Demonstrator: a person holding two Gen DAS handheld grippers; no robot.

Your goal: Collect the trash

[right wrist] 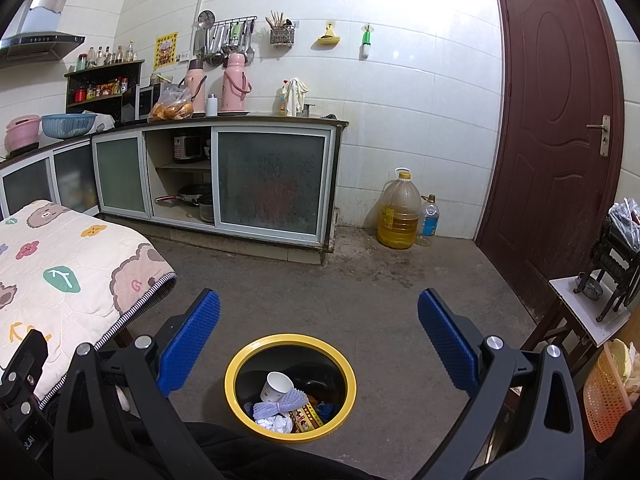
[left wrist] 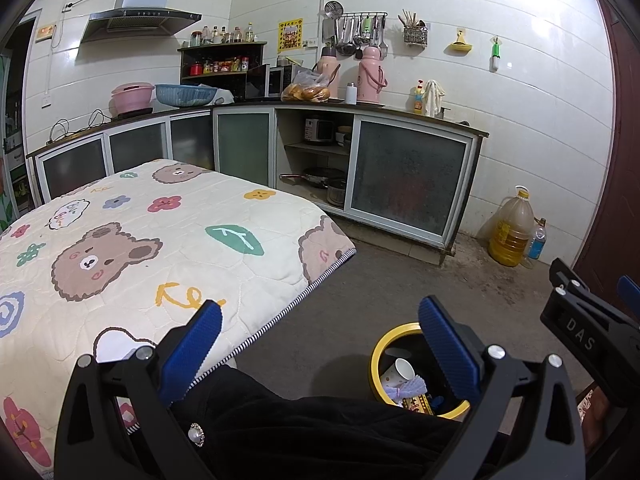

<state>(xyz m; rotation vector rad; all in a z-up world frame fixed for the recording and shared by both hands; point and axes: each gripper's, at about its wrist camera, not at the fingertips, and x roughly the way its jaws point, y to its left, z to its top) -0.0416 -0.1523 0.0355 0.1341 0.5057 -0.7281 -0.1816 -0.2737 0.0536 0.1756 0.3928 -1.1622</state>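
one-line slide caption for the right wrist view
Open right gripper above a yellow-rimmed bin holding a paper cup and wrappers.

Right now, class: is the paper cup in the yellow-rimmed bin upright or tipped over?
Tipped. The paper cup lies on its side atop other trash in the bin, its open mouth tilted up and leftward.

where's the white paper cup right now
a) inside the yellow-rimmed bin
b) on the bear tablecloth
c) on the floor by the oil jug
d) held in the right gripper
a: the paper cup lies tilted among other trash inside the yellow-rimmed bin, and the right gripper is open and holds nothing.
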